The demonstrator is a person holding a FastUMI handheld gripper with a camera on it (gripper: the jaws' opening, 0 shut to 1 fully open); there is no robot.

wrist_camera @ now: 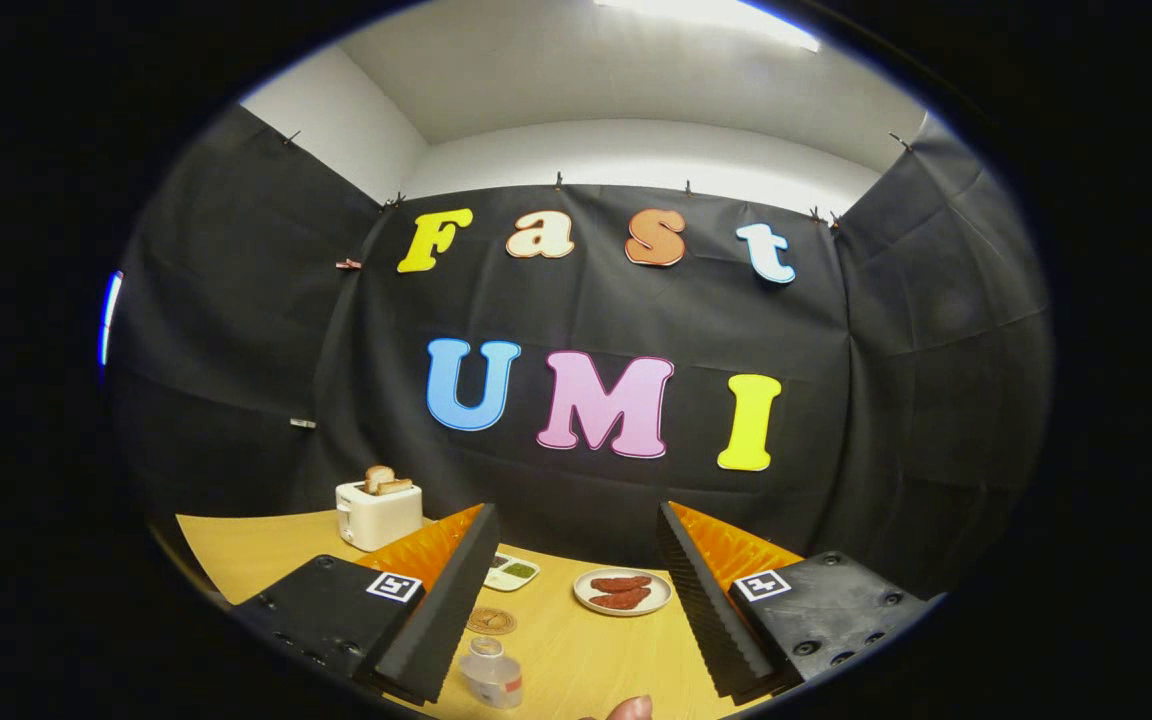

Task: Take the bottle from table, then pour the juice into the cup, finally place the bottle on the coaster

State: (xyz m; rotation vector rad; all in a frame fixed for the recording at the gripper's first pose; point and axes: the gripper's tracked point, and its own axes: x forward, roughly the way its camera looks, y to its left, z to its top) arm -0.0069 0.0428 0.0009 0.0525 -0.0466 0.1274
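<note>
My gripper (576, 600) is spread wide, holding nothing. Between my fingers, low on the table (236, 550), stands a small clear bottle (492, 675) with a pale cap; the round coaster (491, 621) lies just beyond it.

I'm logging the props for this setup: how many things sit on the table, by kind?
Toaster: 1
Plate of sausages: 1
Small dish: 1
Coaster: 1
Bottle: 1
Total: 5
The gripper hangs open above the table.

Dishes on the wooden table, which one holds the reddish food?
The round white plate, just ahead of the open fingers near the right one. The small white rectangular tray, beside the left finger, holds something green instead.
</note>
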